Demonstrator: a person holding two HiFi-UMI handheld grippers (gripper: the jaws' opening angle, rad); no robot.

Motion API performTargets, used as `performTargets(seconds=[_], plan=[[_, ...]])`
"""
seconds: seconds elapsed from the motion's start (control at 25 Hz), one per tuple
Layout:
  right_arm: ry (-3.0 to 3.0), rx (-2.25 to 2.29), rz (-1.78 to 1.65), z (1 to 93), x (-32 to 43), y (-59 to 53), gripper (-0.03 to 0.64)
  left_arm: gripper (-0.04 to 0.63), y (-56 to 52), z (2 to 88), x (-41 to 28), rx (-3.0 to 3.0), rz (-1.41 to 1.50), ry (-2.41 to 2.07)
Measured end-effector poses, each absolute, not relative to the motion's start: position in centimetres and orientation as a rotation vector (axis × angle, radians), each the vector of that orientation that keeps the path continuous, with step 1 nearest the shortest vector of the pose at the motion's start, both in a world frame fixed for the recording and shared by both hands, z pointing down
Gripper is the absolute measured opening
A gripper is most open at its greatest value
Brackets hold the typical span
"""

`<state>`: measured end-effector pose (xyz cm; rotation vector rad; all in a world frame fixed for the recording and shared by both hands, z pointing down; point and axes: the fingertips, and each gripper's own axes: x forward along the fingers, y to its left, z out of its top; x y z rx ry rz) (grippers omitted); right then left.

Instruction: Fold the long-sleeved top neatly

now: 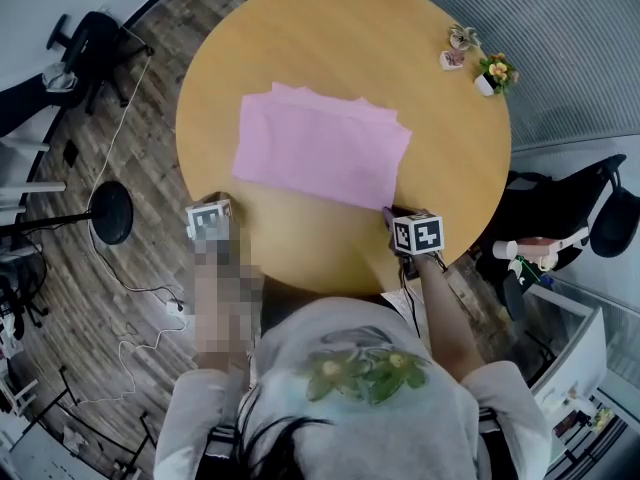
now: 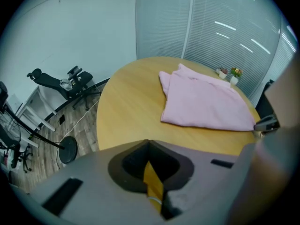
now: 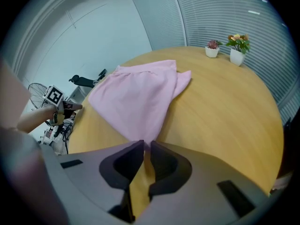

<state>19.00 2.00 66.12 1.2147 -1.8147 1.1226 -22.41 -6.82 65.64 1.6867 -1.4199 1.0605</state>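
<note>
Folding step in hand: I judge this a late fold or a last tidy. The pink top [image 1: 320, 148] already lies as a compact rectangle, so squaring it up is what remains.
Right claw: the right claw [image 3: 143, 146] has its jaws almost together at the top's near-right corner. The cloth draws to a point right at the tips, and I read that as a pinch on the fabric.
Left claw: the left claw [image 2: 150, 146] is closed on nothing, at the near-left edge of the surface [image 1: 300, 58] and apart from the top.
Doing it well: I'd keep the pinched corner low and bring the left claw onto the near-left corner, so both corners travel together. I'd lift just enough to clear, lay edge on edge, and let go only once the cloth sits flat.
Risk: a one-sided pull could drag the whole stack towards me or peel off the upper layer.
Top, place: about the middle of the round wooden surface, well apart from the flower pots [image 1: 492, 76] at the far right.
Top, look: pale pink, soft and several layers deep. The near edge is fairly straight and the far edge is uneven, with layers stepping out. No loose sleeve shows.
</note>
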Motion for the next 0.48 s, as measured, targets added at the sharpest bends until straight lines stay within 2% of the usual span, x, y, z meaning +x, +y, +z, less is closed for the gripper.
performTargets(seconds=[0.12, 0.2, 0.24, 0.48], plan=[[-1.816, 1.229, 1.169, 66.2, 18.6, 2.5, 0.063, 0.005, -6.6, 64.5, -20.7, 1.748, 1.031, -1.411], [-1.829, 1.245, 1.222, 66.0, 18.6, 2.6, 0.145, 0.005, -6.6, 63.6, -18.9, 1.816, 1.014, -1.397], [-1.840, 1.257, 1.248, 65.7, 18.8, 2.5, 0.158, 0.005, -6.6, 63.1, -17.8, 1.855, 1.000, -1.387], [-1.915, 1.400, 1.279, 62.5, 22.1, -0.3, 0.158, 0.006, -6.7, 60.0, -8.8, 2.128, 0.931, -1.247]])
